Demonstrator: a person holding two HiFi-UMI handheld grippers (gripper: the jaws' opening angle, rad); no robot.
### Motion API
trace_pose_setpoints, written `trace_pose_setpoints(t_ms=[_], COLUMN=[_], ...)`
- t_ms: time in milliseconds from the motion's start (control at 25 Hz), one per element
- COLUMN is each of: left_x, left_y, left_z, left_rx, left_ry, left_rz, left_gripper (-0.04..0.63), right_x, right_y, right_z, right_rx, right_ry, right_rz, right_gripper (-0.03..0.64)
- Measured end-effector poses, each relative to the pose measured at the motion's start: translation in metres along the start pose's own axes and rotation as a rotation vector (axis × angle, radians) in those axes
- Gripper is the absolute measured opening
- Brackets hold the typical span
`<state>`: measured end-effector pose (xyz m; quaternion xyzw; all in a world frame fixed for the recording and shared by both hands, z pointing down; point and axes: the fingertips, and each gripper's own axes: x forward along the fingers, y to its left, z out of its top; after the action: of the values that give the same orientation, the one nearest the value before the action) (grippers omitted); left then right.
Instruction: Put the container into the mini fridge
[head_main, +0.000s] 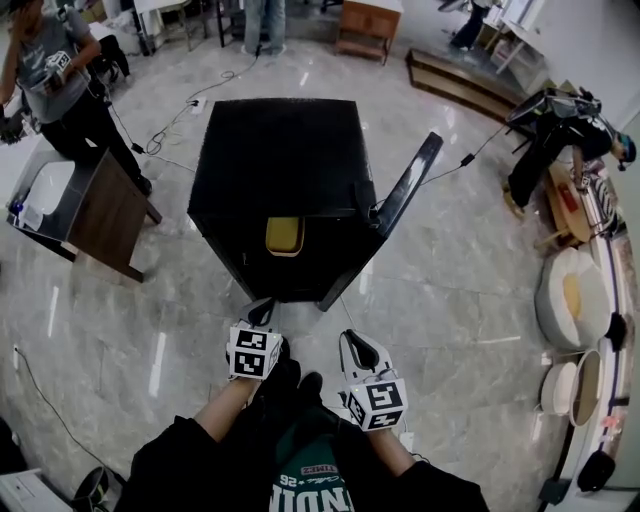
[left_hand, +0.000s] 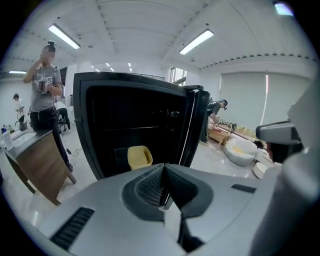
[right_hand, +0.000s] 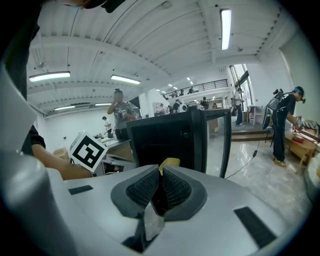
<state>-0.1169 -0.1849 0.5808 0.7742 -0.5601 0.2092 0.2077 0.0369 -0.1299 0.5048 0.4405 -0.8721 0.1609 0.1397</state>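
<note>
The yellow container (head_main: 284, 235) is sitting inside the black mini fridge (head_main: 275, 160), low at the front of its open compartment, and the fridge door (head_main: 405, 195) is standing swung out to the right. Both tongs are hovering near the person's body, apart from the fridge. The left tongs (left_hand: 162, 187) are clenched on nothing, and the right tongs (right_hand: 159, 190) are likewise clenched and empty.

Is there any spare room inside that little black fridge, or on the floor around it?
Inside the mini fridge, bare room shows either side of the yellow container; the dark space above it looks empty, though dim. Marble floor is free right of the open door. Crowded: the left, where a wooden table stands close.
</note>
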Motion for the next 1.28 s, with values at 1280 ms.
trace_pose_setpoints(t_ms=[1280], left_x=[-0.054], left_y=[-0.029], left_z=[-0.007], left_rx=[0.002], left_ry=[0.013], left_rz=[0.007], left_gripper=[0.014], right_x=[-0.003], right_y=[-0.004], right_z=[-0.001], right_rx=[0.0], right_ry=[-0.005], right_rz=[0.038], right_gripper=[0.034])
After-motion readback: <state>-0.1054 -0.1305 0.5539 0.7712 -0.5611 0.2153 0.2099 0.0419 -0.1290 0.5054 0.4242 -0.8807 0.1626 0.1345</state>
